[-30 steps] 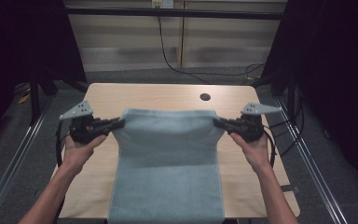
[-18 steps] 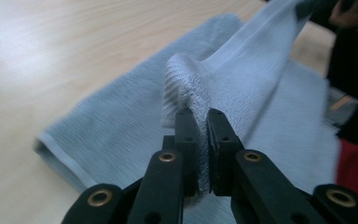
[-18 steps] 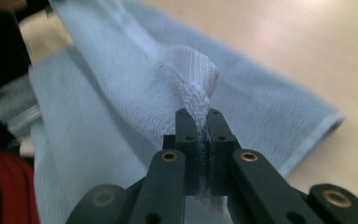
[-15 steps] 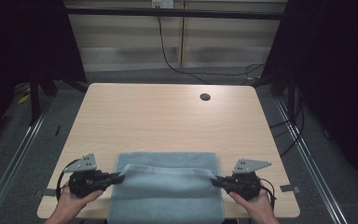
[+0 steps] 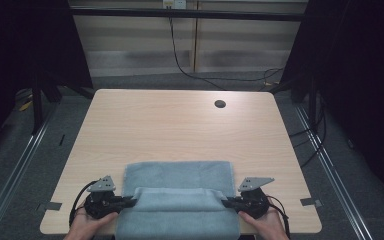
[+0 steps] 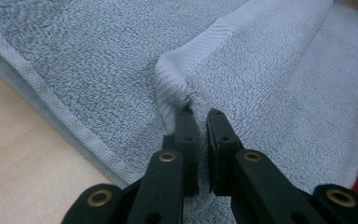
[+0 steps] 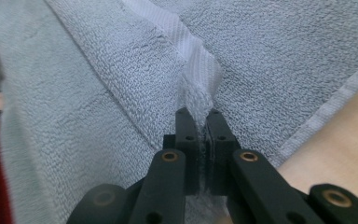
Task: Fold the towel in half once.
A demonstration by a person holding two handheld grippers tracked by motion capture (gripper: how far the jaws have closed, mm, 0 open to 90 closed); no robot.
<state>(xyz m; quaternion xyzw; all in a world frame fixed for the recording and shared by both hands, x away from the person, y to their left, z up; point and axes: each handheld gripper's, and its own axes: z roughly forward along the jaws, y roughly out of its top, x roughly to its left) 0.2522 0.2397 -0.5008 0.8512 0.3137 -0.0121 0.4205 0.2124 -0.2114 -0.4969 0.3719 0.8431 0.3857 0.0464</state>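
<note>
My left hand-held gripper point(image 5: 130, 202) and right hand-held gripper point(image 5: 226, 202) each pinched a corner of the grey towel point(image 5: 177, 175), lying folded at the counter's point(image 5: 180, 125) near edge. Advice: lower both corners evenly, aligning hems before release.

One light blue towel point(image 5: 177, 197); two hand-held grippers, left point(image 5: 130, 202) and right point(image 5: 226, 202); one wooden table point(image 5: 180, 127).

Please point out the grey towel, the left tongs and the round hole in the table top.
grey towel point(image 5: 177, 175), high view, on its flat far layer.
left tongs point(image 6: 201, 122), left gripper view, at the tips pinching a towel corner.
round hole point(image 5: 220, 104), high view, at its dark centre in the table top.
</note>
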